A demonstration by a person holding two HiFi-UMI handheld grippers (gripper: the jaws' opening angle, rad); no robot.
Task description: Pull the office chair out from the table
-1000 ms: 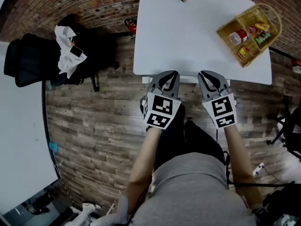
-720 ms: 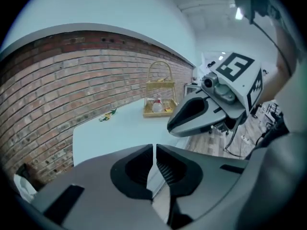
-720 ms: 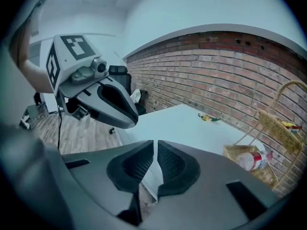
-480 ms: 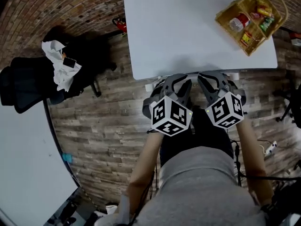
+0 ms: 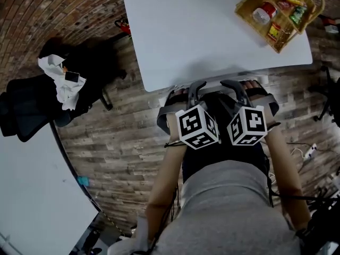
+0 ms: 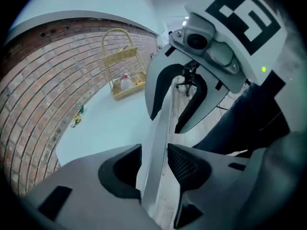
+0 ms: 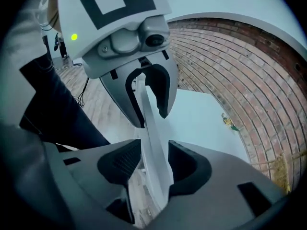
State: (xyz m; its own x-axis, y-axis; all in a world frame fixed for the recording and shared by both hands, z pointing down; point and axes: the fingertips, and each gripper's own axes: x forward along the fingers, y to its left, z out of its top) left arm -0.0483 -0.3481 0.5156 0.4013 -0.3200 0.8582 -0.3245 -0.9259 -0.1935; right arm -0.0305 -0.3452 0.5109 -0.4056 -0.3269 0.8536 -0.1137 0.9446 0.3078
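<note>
Both grippers are at the near edge of the white table [image 5: 202, 31]. My left gripper [image 5: 192, 89] and my right gripper [image 5: 236, 88] sit side by side, pointing steeply down. Their jaws have just been opening. In the left gripper view the table's edge [image 6: 160, 128] runs between the open jaws of the left gripper [image 6: 154, 162], and the pads do not press on it. The right gripper view shows the same for the right gripper [image 7: 153, 164]. A black office chair [image 5: 32, 105] stands far left on the floor, with a white cloth [image 5: 56, 81] and a phone [image 5: 71, 77] lying on it.
A wicker basket [image 5: 249, 15] holding snacks stands on the table's far right. A small snack packet [image 6: 77, 116] lies near the table's far edge. Brick wall lies beyond the table. Another white surface [image 5: 32, 195] fills the lower left. Cables [image 5: 300, 155] trail over the wooden floor at right.
Both grippers have sunk onto the table's near edge and rolled, so their marker cubes face differently. Their jaws, together before, now stand apart around the edge.
</note>
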